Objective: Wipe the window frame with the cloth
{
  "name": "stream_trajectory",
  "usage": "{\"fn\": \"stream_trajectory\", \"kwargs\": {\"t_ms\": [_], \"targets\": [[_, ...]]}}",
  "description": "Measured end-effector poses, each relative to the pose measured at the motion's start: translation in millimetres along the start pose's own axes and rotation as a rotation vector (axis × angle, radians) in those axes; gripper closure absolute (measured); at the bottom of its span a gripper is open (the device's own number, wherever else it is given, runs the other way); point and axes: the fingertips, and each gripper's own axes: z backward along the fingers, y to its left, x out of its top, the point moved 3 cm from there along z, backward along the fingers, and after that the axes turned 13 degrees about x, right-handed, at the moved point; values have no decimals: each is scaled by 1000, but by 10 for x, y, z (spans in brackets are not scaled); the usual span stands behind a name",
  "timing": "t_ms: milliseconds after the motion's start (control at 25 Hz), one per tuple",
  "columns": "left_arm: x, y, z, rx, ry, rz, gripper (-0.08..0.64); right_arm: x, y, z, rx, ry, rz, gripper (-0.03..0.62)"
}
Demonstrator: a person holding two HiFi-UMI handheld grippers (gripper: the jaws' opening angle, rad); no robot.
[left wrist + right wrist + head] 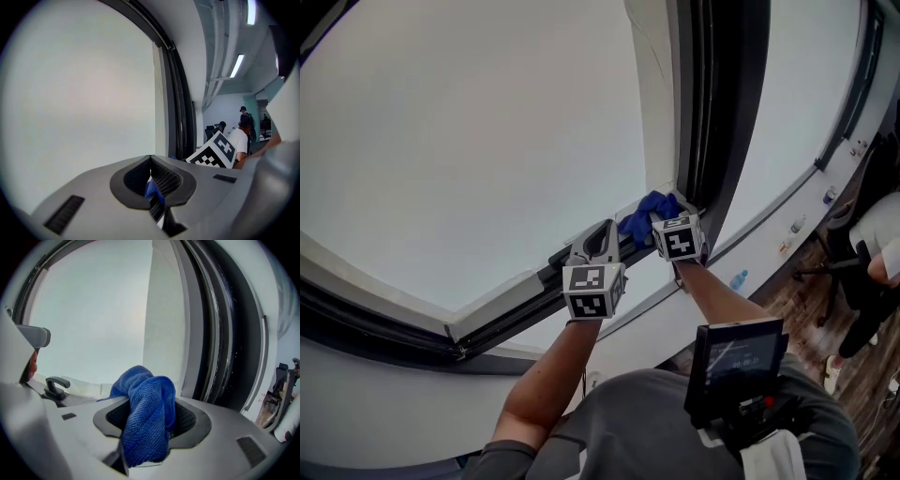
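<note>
The blue microfibre cloth [645,214] was bunched at the bottom corner of the white-and-dark window frame [502,314], where the lower rail met the dark upright post [705,103]. It lay against the rail there, though how firmly it pressed was not clear. Your right tool [664,217] was clamped on the thick wad of it, the jaws held fairly wide by the folds. Your left tool [151,161] sat just beside, jaws narrow and almost meeting, with a thin blue edge of the cloth pinched between them. Behind both was the pale glass pane [469,122].

I judged you were in the wiping step itself, working the corner end of the lower rail. The next move would call for keeping both grips closed, holding the wad pressed down into the rail's groove, and drawing both tools together along the rail so the cloth did not stretch or pull out of the thinner left pinch.
</note>
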Motion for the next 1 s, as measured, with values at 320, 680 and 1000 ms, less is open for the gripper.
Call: {"fn": "stream_trajectory", "kwargs": {"t_ms": [320, 680, 1000], "targets": [[13, -128, -117, -45, 10, -14, 551, 62, -241, 29, -96, -8, -57, 360], [26, -54, -80, -62, 12, -7, 551, 76, -262, 52, -183, -4, -72, 359], [29, 39, 48, -86, -3, 24, 551, 187, -238, 277, -243, -55, -85, 301]]}}
